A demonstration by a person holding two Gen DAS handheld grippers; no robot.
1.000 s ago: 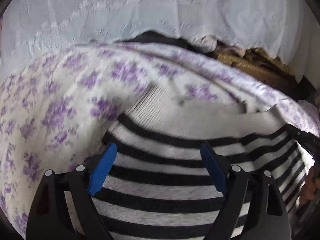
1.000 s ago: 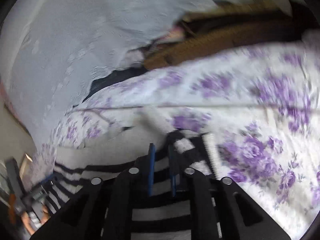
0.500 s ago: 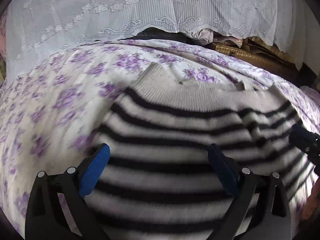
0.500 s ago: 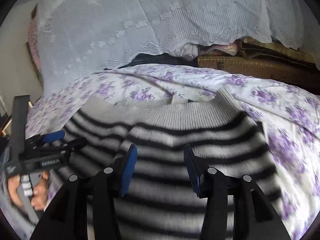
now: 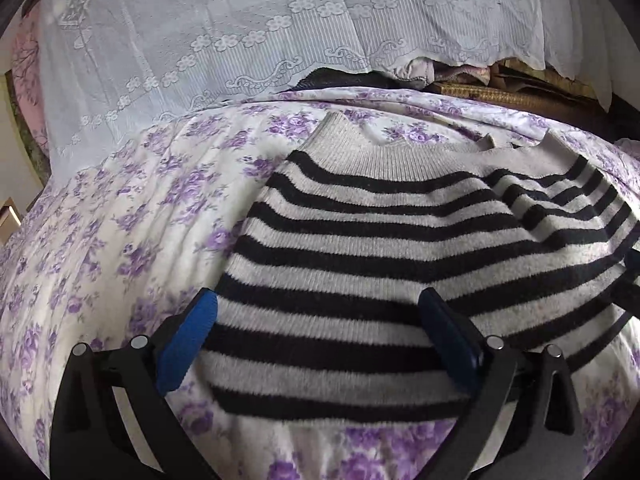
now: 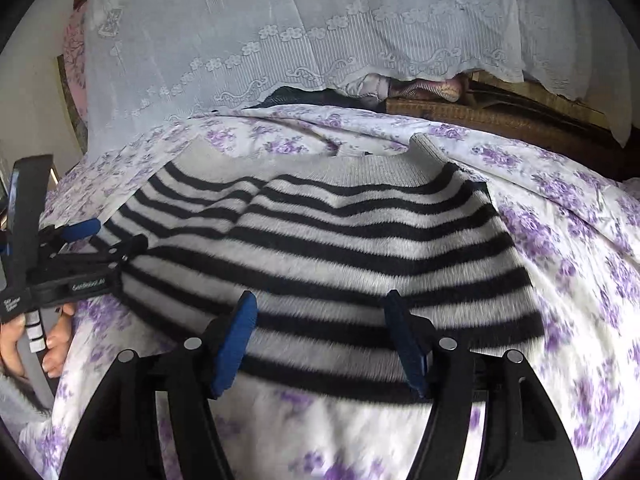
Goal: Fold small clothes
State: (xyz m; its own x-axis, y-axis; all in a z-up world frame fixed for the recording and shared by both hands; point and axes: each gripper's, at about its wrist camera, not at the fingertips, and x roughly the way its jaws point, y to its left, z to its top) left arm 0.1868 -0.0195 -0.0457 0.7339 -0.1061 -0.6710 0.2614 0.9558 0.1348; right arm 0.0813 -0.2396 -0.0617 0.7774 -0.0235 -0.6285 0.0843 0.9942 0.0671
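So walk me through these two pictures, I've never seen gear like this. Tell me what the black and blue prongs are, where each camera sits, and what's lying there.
Each picture comes from a camera mounted on a hand-held two-finger gripper, looking forward along its fingers. The prongs are those fingers, with blue pads. The left gripper is open. The right gripper is opening, nothing pinched. Both hover over a striped sweater lying on a purple-flowered sheet, a white lace cloth behind. In the right view, at the left edge, a hand holds the left gripper.

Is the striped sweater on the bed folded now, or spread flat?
Folded. The striped sweater lies as a compact block on the floral sheet, one striped layer overlapping another near its ribbed edge.
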